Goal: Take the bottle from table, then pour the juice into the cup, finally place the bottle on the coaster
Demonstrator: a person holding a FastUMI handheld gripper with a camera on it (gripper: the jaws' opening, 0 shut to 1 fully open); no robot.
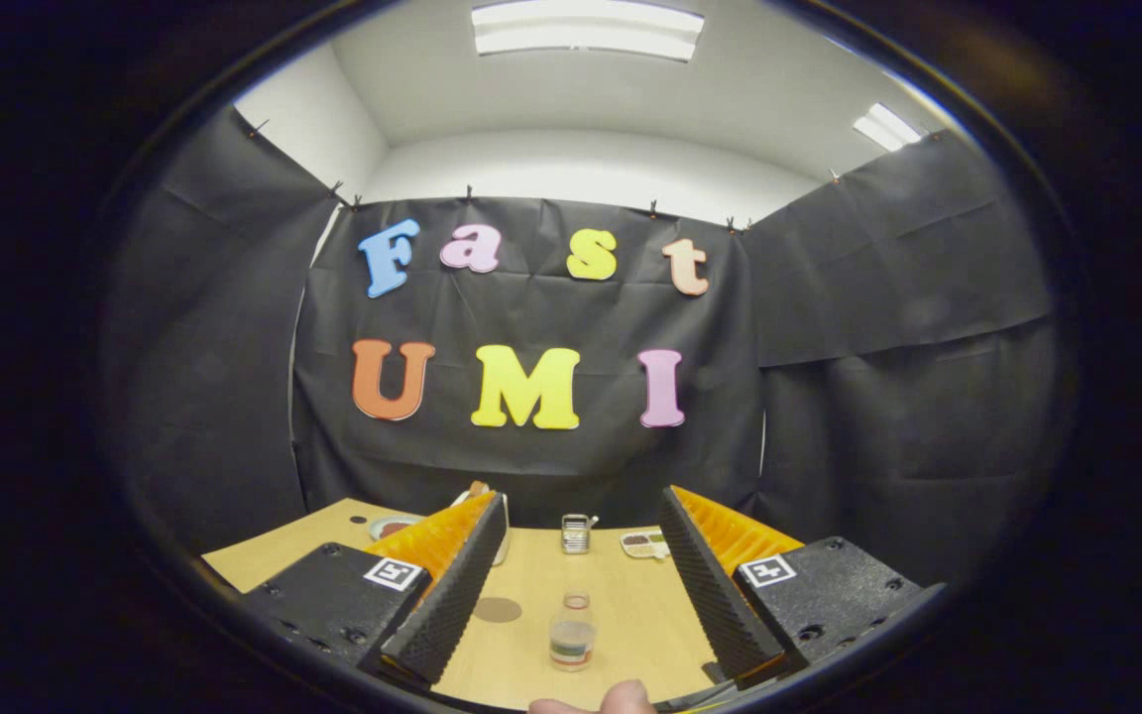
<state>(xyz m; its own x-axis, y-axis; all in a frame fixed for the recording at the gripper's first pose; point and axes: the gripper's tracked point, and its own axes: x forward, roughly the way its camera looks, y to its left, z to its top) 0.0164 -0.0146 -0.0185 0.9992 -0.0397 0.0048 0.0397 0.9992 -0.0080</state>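
Bottle (572, 633) btwn open gripper (581, 585) fingers, coaster (498, 609) beside, cup (576, 533) beyond.

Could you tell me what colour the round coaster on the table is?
Brown, a flat disc on the light wooden table, gripper view.

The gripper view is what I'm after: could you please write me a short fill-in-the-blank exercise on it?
1. The gripper has its jaws spread wide and ____, holding nothing.
2. The small clear bottle stands upright on the wooden table, ____ the two jaws.
3. The round brown coaster lies flat on the table, untouched, with ____ standing on it.
4. Beyond the bottle, near the table's far edge, stands a ____.

Missing words: open; between; nothing; cup
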